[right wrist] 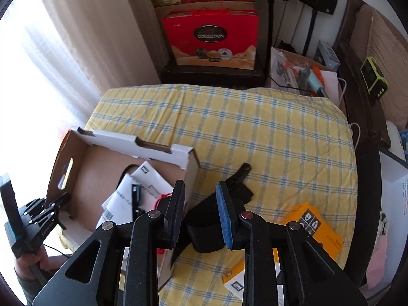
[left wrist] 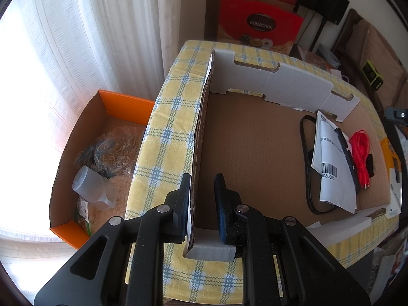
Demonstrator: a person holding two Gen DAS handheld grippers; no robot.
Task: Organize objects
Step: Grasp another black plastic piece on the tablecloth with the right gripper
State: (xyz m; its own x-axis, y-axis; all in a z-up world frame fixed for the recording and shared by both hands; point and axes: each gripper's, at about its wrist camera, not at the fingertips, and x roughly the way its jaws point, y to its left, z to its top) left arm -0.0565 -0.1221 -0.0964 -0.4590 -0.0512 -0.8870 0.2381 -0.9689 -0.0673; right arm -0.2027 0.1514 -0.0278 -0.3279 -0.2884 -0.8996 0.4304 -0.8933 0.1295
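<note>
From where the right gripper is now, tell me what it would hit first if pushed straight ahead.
Most likely the black pouch: it lies on the checked cloth between the open jaws of the right gripper. Depth is uncertain.

A table with a yellow checked cloth [right wrist: 255, 127] carries the things. On it, left of the right fingers, stands an open cardboard box [right wrist: 107, 168]. Between these fingers lies a black pouch [right wrist: 204, 234], and to their right a yellow box [right wrist: 313, 227].
</note>
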